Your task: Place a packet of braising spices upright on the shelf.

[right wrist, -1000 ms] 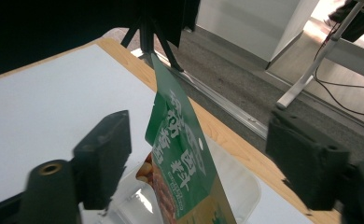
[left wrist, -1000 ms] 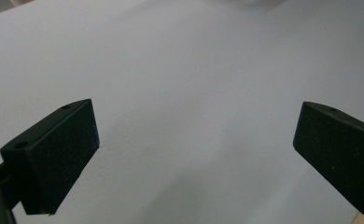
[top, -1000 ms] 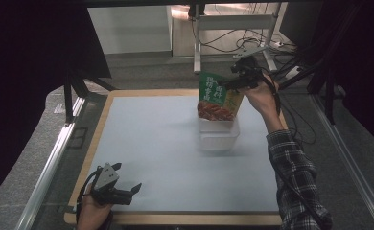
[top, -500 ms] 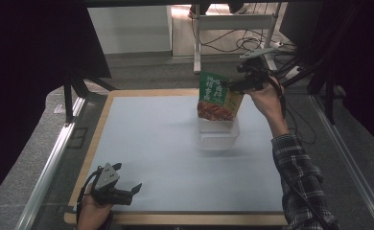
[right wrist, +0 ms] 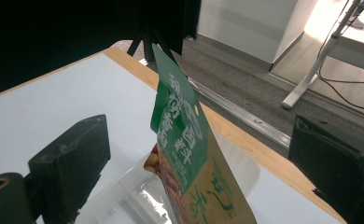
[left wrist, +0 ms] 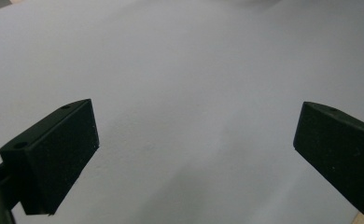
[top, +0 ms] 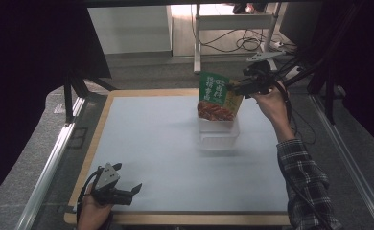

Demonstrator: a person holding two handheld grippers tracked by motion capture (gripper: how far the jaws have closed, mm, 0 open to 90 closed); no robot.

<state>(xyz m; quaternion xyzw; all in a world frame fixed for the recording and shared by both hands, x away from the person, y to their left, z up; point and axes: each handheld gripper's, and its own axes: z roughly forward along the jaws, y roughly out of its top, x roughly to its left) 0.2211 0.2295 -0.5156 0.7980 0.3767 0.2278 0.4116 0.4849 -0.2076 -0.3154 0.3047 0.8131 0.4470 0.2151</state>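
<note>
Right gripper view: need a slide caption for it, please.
Open right gripper straddles an upright green food pouch standing in a clear plastic tray.

Large white Chinese characters, not clearly legible, on the green top of the food pouch (right wrist: 185,140).

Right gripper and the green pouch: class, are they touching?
Apart. In the right gripper view, the right gripper is wide open, with gaps either side of the green pouch.
</note>
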